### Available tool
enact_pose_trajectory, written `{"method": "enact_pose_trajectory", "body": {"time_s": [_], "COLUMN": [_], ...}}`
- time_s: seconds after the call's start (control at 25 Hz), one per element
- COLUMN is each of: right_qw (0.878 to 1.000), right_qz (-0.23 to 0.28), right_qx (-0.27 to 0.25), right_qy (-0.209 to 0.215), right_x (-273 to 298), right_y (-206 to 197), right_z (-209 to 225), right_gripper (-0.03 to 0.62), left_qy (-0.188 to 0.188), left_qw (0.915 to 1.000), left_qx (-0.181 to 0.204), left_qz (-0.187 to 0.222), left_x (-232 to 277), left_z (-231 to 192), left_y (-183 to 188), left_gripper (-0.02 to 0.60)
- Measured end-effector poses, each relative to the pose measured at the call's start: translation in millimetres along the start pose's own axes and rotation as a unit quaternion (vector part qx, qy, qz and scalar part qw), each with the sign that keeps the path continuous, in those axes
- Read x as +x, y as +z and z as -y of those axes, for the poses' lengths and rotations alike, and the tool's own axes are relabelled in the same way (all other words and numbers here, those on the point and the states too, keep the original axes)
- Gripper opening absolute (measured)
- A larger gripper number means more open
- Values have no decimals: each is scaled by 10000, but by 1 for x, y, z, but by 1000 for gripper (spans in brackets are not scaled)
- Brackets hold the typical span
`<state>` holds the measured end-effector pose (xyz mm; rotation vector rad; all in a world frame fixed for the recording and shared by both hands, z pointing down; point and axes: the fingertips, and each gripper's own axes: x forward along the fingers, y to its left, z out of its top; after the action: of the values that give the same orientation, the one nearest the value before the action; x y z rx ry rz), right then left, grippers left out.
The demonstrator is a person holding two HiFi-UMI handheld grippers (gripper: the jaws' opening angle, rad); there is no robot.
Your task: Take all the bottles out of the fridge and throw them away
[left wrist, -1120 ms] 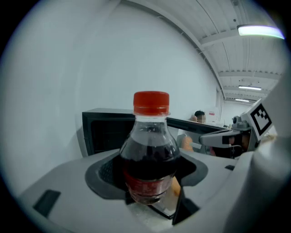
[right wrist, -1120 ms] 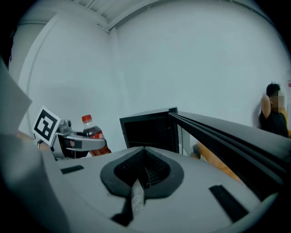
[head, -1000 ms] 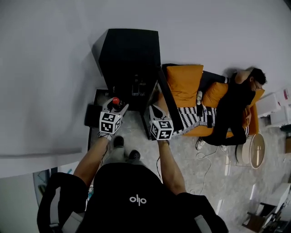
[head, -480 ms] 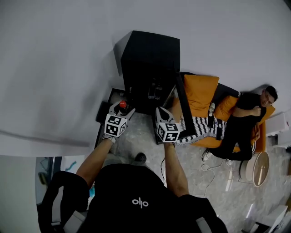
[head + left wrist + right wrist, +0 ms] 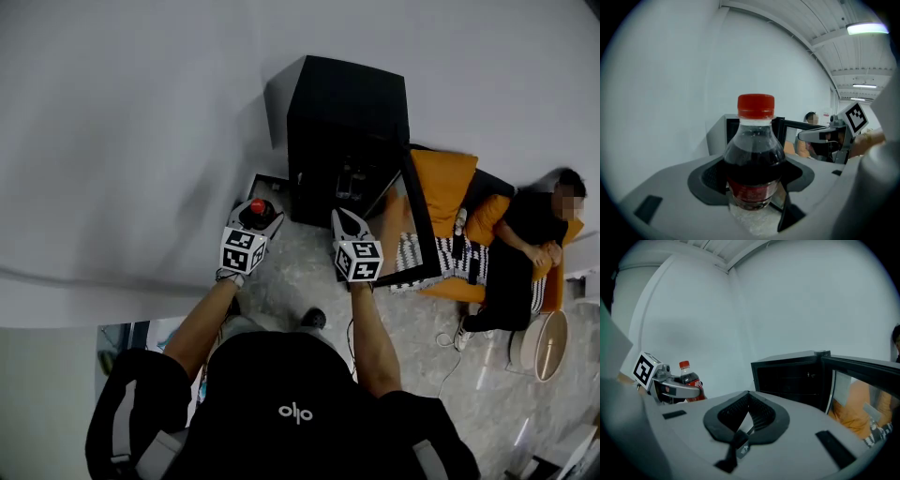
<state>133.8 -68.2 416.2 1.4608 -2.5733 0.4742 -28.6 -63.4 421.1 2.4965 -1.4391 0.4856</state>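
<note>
1. The left hand-held gripper (image 5: 255, 221) has its jaws closed on the lower body of a cola bottle (image 5: 754, 157). The bottle stands upright between the pads, out of the fridge, with its red cap (image 5: 755, 106) on top. Hold that squeeze steady: the wall is smooth and rounded and the bottle looks part full, so a slack grip would likely let it slide.
2. Carry the bottle upright and level. The pads sit low on it, so a sharp tilt could lever it out of the pads.
3. The right hand-held gripper (image 5: 748, 414) is fully closed with nothing between its pads. It hangs beside the left one, on the fridge side. It is best kept out of the bottle's path and ready to reach into the fridge afterwards.
4. In the head view, a low dark-rimmed box (image 5: 277, 183) sits on the floor just past the bottle, against the fridge's side. It is probably the bin, though I cannot tell for sure. If it is, bring the bottle squarely over the opening and open the jaws wide only then, so the bottle drops inside and misses the rim.
5. The black fridge (image 5: 347, 112) stands with its door (image 5: 419, 220) swung open. Small pale shapes on a shelf may be more bottles, but they are too small to tell.
6. A person (image 5: 525, 253) rests on the orange sofa (image 5: 445, 178) beyond the door, so keep swings short on that side.
</note>
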Motion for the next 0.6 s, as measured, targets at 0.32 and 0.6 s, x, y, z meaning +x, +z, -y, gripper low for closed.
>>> {"method": "enact_pose_trajectory", "body": {"time_s": [0.32,0.6], "right_qw": [9998,9989], "right_qz": [-137,-395], "right_qx": [-156,-238], "right_qy": [7,37], "right_x": [49,86], "right_y": [0,-15], "right_z": [-59,-97], "right_gripper": [9,8], "left_qy": [-37,-135], "left_qw": [9999,9992], "left_qx": [-126,-287], "left_qz": [-32,-235], "left_x": [-28,-43], "left_z": [-68,-114], "left_y": [-20,-59], "left_gripper": [304,305]}}
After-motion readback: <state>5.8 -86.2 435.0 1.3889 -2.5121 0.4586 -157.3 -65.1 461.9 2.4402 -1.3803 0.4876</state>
